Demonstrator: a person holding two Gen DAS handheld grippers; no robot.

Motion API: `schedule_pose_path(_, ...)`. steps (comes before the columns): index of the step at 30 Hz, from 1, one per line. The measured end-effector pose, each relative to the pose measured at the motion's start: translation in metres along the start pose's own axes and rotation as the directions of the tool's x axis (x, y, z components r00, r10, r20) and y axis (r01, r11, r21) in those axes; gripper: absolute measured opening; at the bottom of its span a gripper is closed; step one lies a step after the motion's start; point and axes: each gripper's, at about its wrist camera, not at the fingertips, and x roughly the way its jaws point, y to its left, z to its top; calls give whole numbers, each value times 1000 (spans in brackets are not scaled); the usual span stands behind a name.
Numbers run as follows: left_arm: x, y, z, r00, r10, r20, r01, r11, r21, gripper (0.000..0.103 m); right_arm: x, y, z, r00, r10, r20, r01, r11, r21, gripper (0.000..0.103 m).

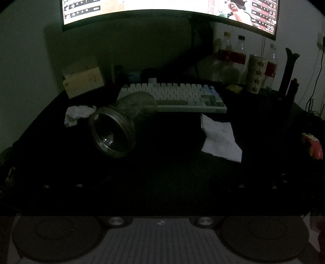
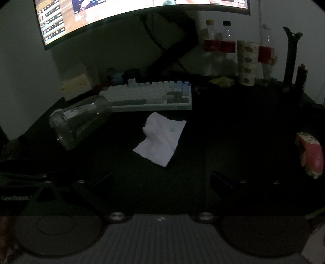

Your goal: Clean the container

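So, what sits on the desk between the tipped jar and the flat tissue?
Nothing: in both wrist views the dark desk is bare between the glass jar, lying on its side, and the flat tissue.

The monitor is cut off by the top edge in both views. Both grippers' fingers are almost lost in the darkness. The bottle labels are too blurred to read. The red object is cut by the right edge.

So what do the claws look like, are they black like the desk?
Mostly, yes. Each claw has two dark, flat fingers dotted with small silver screws, hard to see in the dim light. The left claw and the right claw both sit on a pale grey ribbed base with two big dark round discs and two shiny bolts.
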Motion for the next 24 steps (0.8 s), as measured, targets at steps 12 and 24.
schedule_pose_path(12,2,0,-1,1000,4,-6,-4,1000,6,103,4,2,0,1000,8,-14,-8,1000,-3,103)
schedule_pose_path(24,3,-1,-1,1000,10,-9,-10,1000,12,103,7,0,0,1000,13,-23,-13,1000,2,103)
